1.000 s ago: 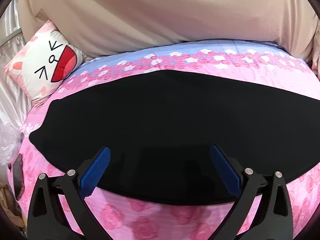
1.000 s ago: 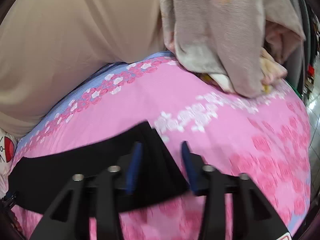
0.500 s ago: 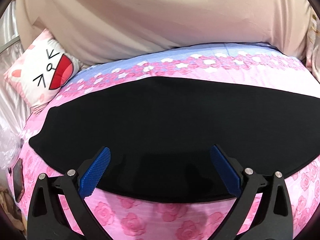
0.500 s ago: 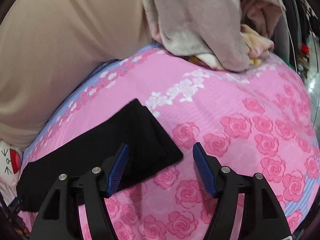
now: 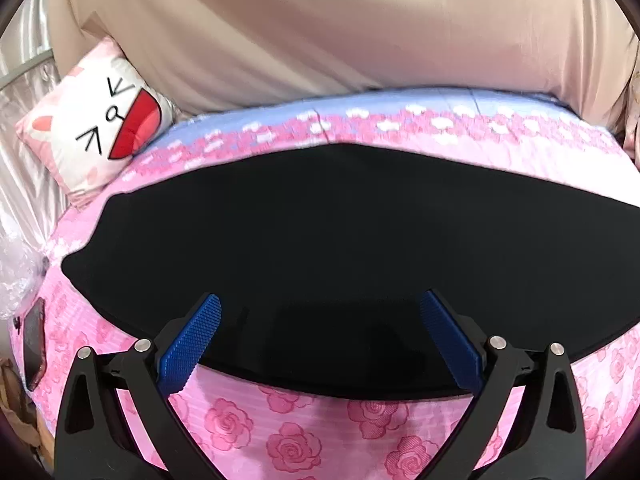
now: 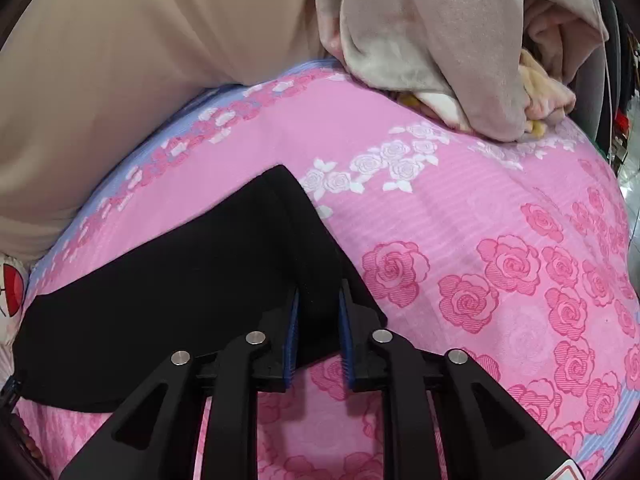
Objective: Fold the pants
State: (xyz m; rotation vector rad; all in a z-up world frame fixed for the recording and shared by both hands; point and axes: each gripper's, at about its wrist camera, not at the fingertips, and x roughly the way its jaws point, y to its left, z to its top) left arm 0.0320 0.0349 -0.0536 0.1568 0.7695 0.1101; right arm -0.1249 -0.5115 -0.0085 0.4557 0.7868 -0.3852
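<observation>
Black pants (image 5: 320, 240) lie flat in a long band across the pink rose bedsheet (image 5: 300, 432). My left gripper (image 5: 320, 296) hovers open over their near edge, its blue pads (image 5: 192, 340) wide apart with nothing pinched. In the right wrist view the pants (image 6: 180, 288) end in a narrow corner. My right gripper (image 6: 319, 296) is closing there, and a raised fold of the black cloth fills the gap between its blue pads (image 6: 294, 320). The pants' far left end is out of that view.
A cartoon-face pillow (image 5: 96, 128) leans at the bed's back left. Beige fabric (image 5: 320, 28) hangs behind the bed. A heap of grey and cream blankets (image 6: 440, 40) sits at the back right. A dark phone-like object (image 5: 34, 340) lies at the left edge.
My right gripper has dropped onto the pants' end and its jaws have gone from wide apart to pinching the cloth. The left gripper has stayed open in place.
</observation>
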